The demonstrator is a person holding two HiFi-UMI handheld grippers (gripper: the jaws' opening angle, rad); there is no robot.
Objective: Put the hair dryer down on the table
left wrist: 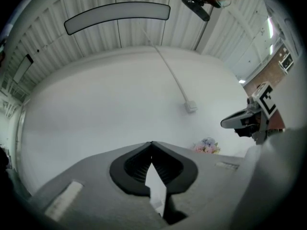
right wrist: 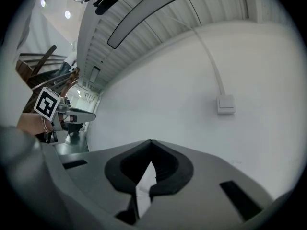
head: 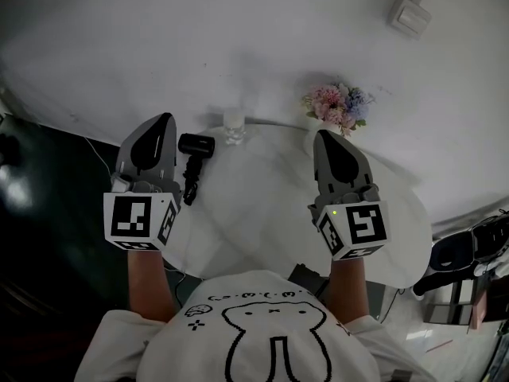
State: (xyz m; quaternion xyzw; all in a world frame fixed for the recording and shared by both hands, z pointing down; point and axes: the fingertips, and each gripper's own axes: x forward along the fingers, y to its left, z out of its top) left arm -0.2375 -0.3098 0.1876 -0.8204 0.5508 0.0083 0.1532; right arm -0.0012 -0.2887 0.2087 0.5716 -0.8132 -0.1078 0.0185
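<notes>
The black hair dryer (head: 193,165) lies on the round white table (head: 262,205), beside the left tongs (head: 161,124) and free of them. The left tongs and the right tongs (head: 326,138) are both closed tight, gripping nothing. Beyond the dryer stands what may be a small glass (head: 233,127).

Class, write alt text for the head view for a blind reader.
A black hair dryer lies on the round white table beside the shut, empty left gripper; the shut right gripper hovers opposite, near pink flowers.
</notes>
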